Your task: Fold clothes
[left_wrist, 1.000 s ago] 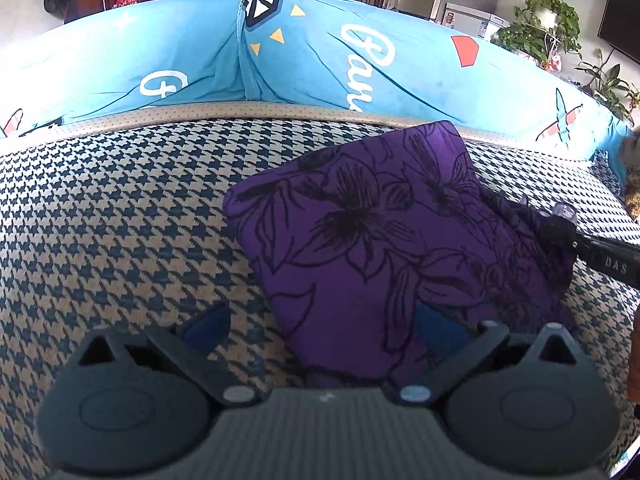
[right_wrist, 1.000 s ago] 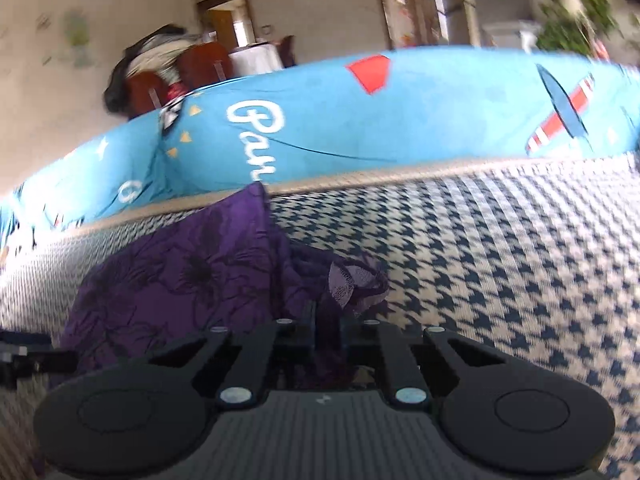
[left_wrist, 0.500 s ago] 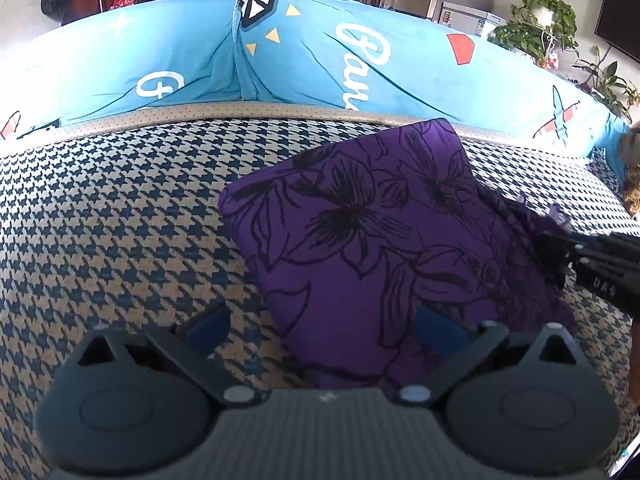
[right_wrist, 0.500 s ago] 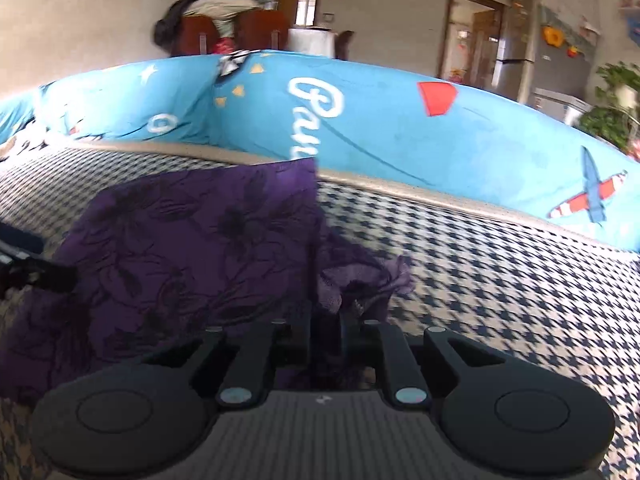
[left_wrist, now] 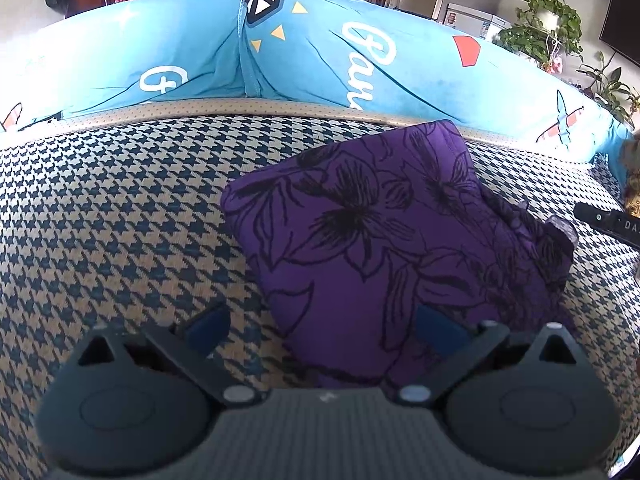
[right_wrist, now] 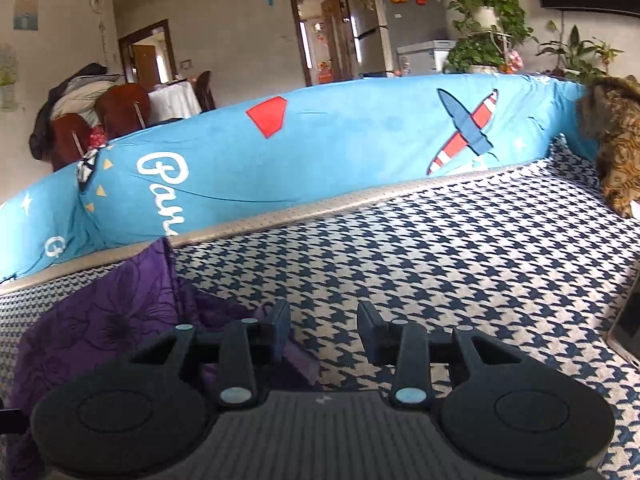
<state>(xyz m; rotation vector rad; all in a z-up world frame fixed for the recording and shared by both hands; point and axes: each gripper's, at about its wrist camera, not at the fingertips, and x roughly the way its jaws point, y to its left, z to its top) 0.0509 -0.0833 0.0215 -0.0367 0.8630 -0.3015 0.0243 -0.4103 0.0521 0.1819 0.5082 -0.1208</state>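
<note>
Letting go: your right gripper [right_wrist: 323, 330] just released the purple floral-print cloth garment [left_wrist: 384, 248], jaws now part open; left gripper [left_wrist: 320, 328] wide, empty. Garment lies folded on houndstooth sofa cover [left_wrist: 120, 208].

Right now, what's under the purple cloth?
The purple cloth lies folded on the checked sofa cover, which shows on every side of it. Whatever sits between its layers or directly beneath is covered. Both the left gripper and right gripper are open, holding nothing.

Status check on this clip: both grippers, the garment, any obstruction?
Left gripper open, empty. Right gripper open, beside purple garment. Garment lies folded on the houndstooth cover. Nothing in the way.
</note>
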